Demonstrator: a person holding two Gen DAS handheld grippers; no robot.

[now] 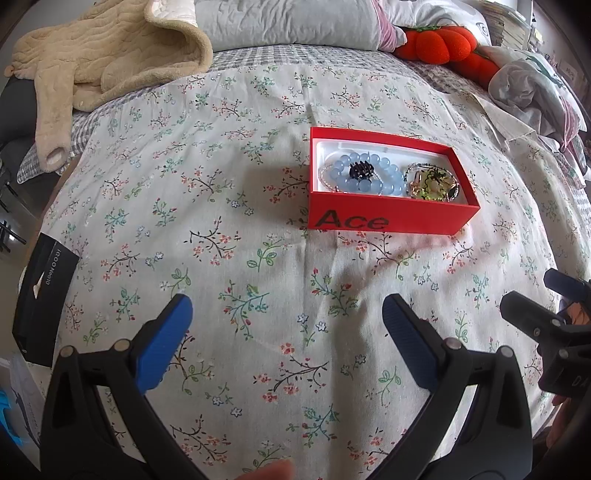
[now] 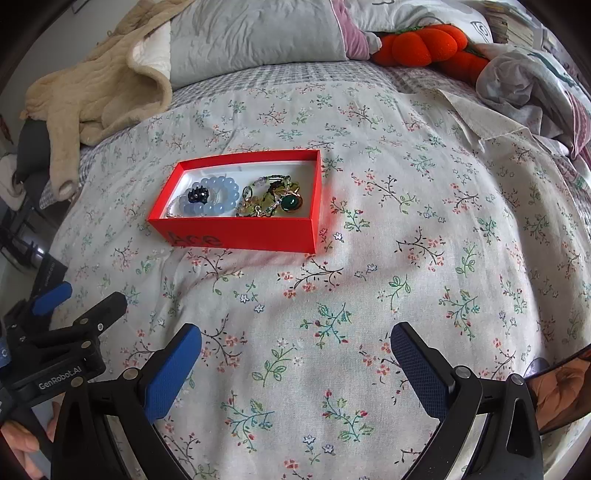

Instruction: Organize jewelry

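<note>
A red box (image 1: 384,219) marked "Ace" lies open on the floral bedspread; it also shows in the right wrist view (image 2: 236,236). Inside are a pale blue bead bracelet (image 1: 369,182) (image 2: 218,208) around a small black piece (image 1: 360,170) (image 2: 197,195), and a tangle of gold and green jewelry (image 1: 432,182) (image 2: 273,201) with a green stone (image 2: 290,203). My left gripper (image 1: 288,317) is open and empty, low over the bedspread in front of the box. My right gripper (image 2: 295,347) is open and empty, in front and right of the box.
A beige fleece garment (image 1: 92,62) and grey pillow (image 1: 291,22) lie at the back. An orange plush (image 1: 443,42) and crumpled clothes (image 1: 532,88) are at the back right. A black phone box (image 1: 40,299) sits at the bed's left edge.
</note>
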